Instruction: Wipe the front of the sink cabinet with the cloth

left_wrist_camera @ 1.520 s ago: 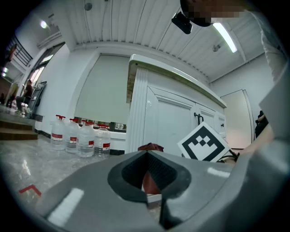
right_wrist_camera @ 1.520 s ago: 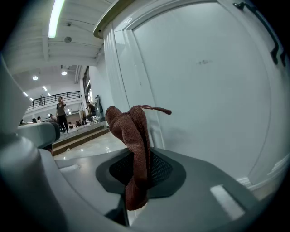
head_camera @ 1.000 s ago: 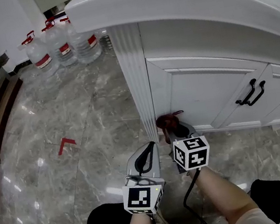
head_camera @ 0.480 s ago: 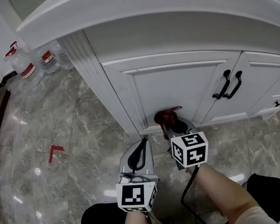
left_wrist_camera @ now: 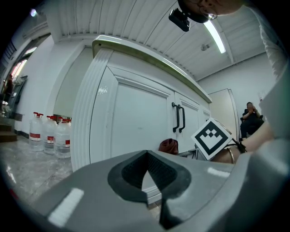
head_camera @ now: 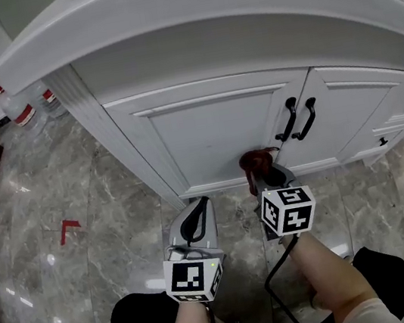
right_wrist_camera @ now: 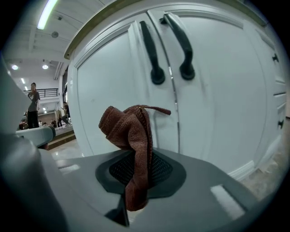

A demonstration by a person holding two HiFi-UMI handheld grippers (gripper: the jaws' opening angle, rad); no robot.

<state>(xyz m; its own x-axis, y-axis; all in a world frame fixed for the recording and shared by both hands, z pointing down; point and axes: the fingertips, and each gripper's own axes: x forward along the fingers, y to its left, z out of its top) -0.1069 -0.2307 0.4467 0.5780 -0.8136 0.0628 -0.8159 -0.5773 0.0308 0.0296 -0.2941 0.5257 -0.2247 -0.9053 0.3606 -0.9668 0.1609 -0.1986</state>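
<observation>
Jaws of the right gripper [right_wrist_camera: 136, 192] are clamped on the cloth [right_wrist_camera: 129, 131]. Jaws of the left gripper [left_wrist_camera: 146, 156] are closed at the tips with nothing between them.

1. Cloth position. In the right gripper view the brown cloth stands up out of the jaws. Its long axis runs 6 to 12 o'clock, and the bunched end is at 12 o'clock. A short tail hangs below the pads.
2. Cloth to cabinet. In the head view the cloth [head_camera: 257, 161] lies at 12 o'clock of the right gripper [head_camera: 268, 178], low on the cabinet [head_camera: 206, 137] front. It sits at the seam between the two doors. The handles [head_camera: 298, 119] lie at 1 o'clock of it. Contact with the door cannot be confirmed.
3. Arm choice. The right gripper is nearer the cabinet. The left gripper [head_camera: 200, 205] rides at 8 o'clock of it, clear of the door.
4. Probable next move. Press the bunched end forward, toward 12 o'clock, onto the panel. Keep clear of the handles.
</observation>
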